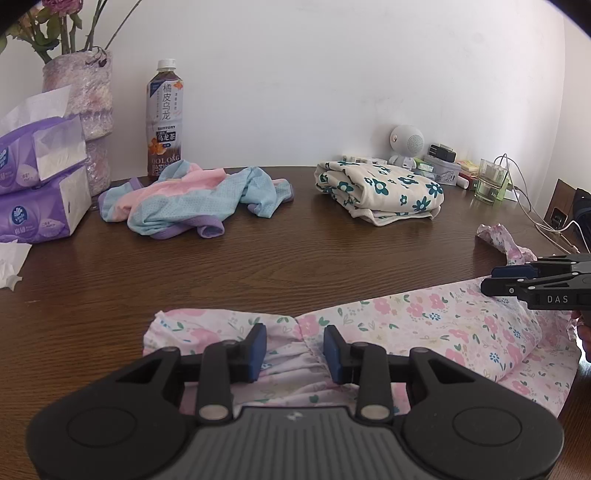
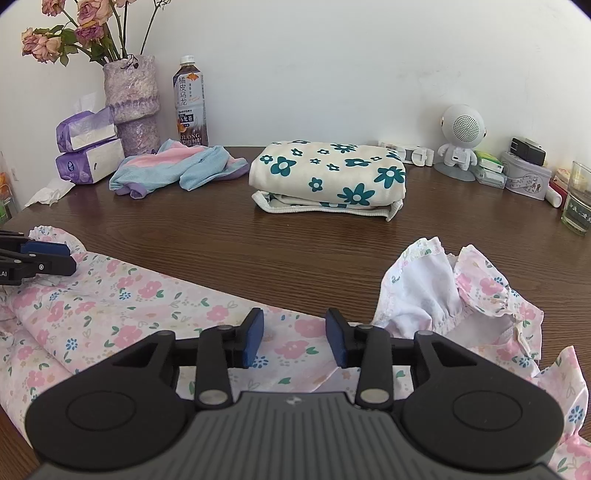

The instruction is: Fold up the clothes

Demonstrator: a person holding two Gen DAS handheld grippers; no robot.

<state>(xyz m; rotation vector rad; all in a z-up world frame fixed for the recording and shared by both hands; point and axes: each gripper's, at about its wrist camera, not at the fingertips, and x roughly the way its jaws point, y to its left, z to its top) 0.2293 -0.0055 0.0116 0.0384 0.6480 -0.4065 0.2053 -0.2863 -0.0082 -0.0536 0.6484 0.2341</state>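
Three garments lay on the brown table (image 2: 295, 251): one pink floral garment (image 2: 122, 306) spread at the near edge, one folded cream piece with teal flowers (image 2: 328, 173) and one crumpled pink-and-blue piece (image 2: 177, 166) near the wall. Two tissue packs (image 2: 88, 147) were stacked by one vase (image 2: 131, 103) and one bottle (image 2: 189, 103). The left gripper (image 1: 294, 349) and right gripper (image 2: 294, 338) both stood partly open above the floral cloth, gripping nothing.

A brown wooden table (image 2: 295, 251) against a white wall (image 2: 314, 55). At its far left, a vase (image 2: 131, 103) of wilted roses (image 2: 70, 29), two stacked tissue packs (image 2: 88, 151) and an oolong tea bottle (image 2: 189, 103). At right, a white robot-shaped speaker (image 2: 460, 138), a tin (image 2: 526, 177) and a glass (image 2: 578, 203).
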